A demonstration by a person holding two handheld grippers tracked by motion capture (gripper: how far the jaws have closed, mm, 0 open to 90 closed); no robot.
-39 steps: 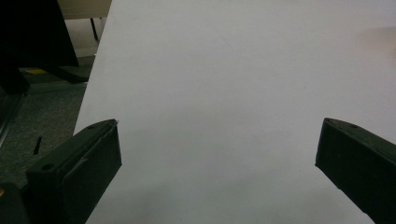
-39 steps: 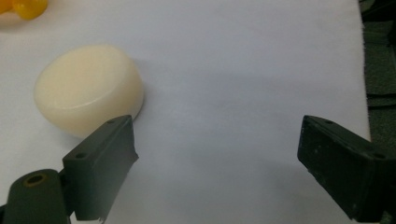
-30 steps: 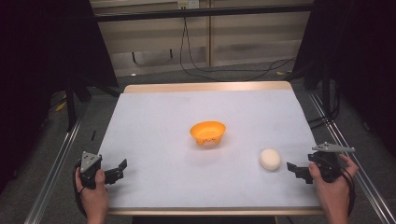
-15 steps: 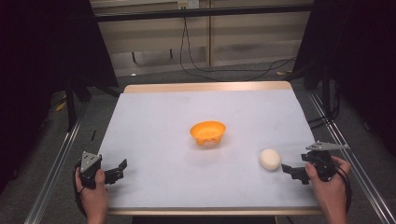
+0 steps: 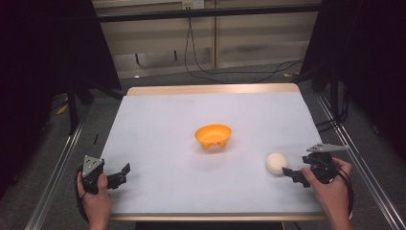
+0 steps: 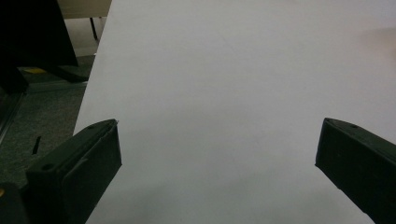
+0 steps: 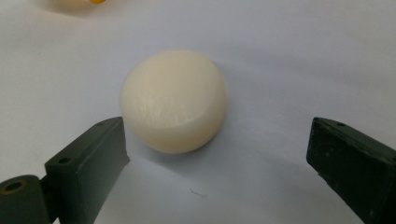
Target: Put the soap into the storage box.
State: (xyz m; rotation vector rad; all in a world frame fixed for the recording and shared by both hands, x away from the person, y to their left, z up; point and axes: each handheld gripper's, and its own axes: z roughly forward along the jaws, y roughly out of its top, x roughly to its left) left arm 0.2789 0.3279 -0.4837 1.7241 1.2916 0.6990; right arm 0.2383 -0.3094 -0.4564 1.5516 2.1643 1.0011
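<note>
Two grippers sit low at the near edge of the white-covered table (image 5: 158, 120), one in each of the person's hands. Over on the right, the right gripper (image 5: 290, 173) has its jaws spread wide, just short of a cream-coloured ball (image 5: 276, 163); the ball lies on the sheet between the open jaws' line but untouched. An orange bowl (image 5: 213, 136) stands upright mid-table, well apart. At the left corner, the left gripper (image 5: 122, 174) rests with jaws spread, holding nothing.
</note>
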